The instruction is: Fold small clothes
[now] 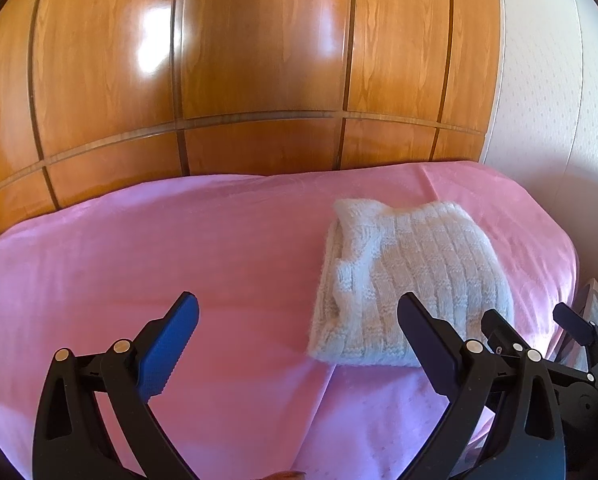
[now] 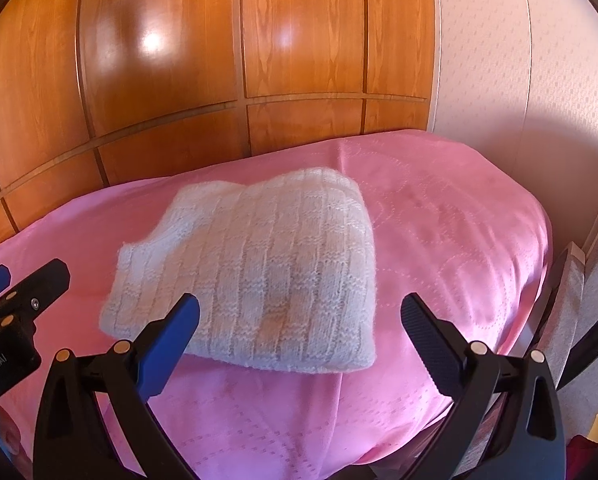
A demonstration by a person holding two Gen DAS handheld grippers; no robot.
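Note:
A small white knitted garment (image 1: 411, 280) lies folded into a thick rectangle on the pink bedspread (image 1: 179, 248); it also shows in the right wrist view (image 2: 259, 268). My left gripper (image 1: 299, 320) is open and empty, held above the bed just left of the garment's near edge. My right gripper (image 2: 299, 320) is open and empty, held above the garment's near right corner. The right gripper shows at the right edge of the left wrist view (image 1: 531, 328). The left gripper shows at the left edge of the right wrist view (image 2: 23, 284).
A glossy wooden wardrobe (image 1: 259, 60) stands right behind the bed. A white textured wall (image 2: 519, 60) is at the right. The bed's right edge (image 2: 539, 280) drops off next to a narrow gap with furniture (image 2: 575, 280).

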